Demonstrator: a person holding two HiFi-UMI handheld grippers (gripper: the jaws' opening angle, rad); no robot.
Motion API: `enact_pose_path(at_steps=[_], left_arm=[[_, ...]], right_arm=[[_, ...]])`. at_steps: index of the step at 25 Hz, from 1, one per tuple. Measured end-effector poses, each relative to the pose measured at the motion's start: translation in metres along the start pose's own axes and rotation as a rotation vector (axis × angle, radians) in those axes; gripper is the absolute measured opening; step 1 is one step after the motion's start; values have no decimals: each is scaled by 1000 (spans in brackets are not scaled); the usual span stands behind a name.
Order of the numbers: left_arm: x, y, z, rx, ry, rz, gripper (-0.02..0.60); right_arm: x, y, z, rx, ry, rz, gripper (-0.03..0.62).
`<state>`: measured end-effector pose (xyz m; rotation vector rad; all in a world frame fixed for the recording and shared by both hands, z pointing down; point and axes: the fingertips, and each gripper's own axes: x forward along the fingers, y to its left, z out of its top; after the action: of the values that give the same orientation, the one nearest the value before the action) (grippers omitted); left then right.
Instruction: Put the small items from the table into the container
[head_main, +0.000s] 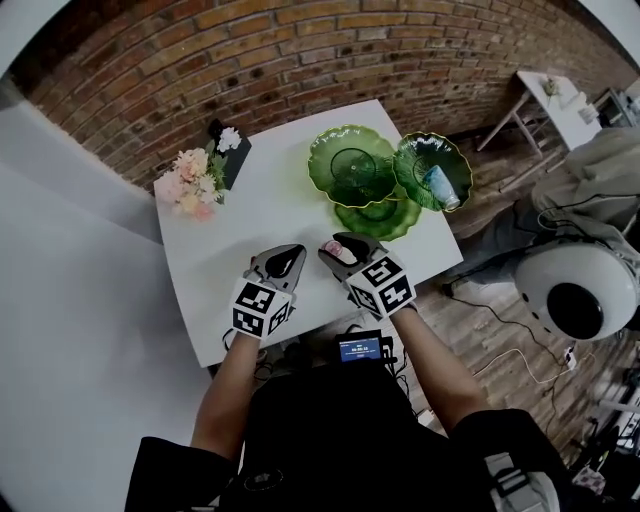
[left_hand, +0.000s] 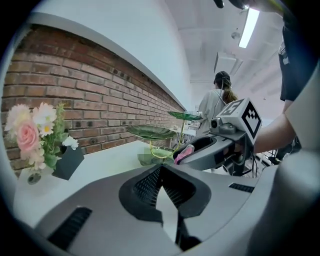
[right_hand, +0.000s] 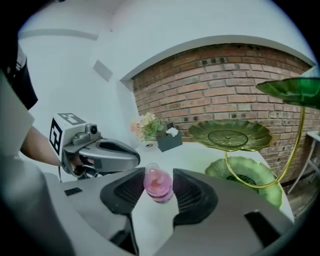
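Observation:
My right gripper (head_main: 338, 254) (right_hand: 159, 174) is shut on a small pink bottle (right_hand: 159, 184) (head_main: 339, 249), held above the near edge of the white table (head_main: 270, 200). The bottle (left_hand: 184, 151) pokes out of that gripper's tips in the left gripper view. Just left of it, my left gripper (head_main: 295, 252) (left_hand: 160, 167) is shut with nothing in it. The container, a green leaf-shaped tiered dish stand (head_main: 352, 165) (right_hand: 229, 135), stands at the table's far right. Its right plate (head_main: 420, 150) holds a blue-and-white tube (head_main: 440, 187).
A bunch of pink and white flowers (head_main: 190, 182) and a black holder (head_main: 232, 160) stand at the table's far left corner. A small screen (head_main: 360, 348) sits under the near edge. A person (left_hand: 220, 97) stands beyond the table. A white side table (head_main: 555, 100) is far right.

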<state>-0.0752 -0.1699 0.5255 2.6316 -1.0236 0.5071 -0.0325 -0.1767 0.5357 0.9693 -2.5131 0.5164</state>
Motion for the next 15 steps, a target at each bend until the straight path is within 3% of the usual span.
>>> enact_pose_path(at_steps=[15], left_arm=[[17, -27, 11, 52, -11, -71, 9]], right_arm=[[-34, -5, 5, -14, -27, -51, 184]])
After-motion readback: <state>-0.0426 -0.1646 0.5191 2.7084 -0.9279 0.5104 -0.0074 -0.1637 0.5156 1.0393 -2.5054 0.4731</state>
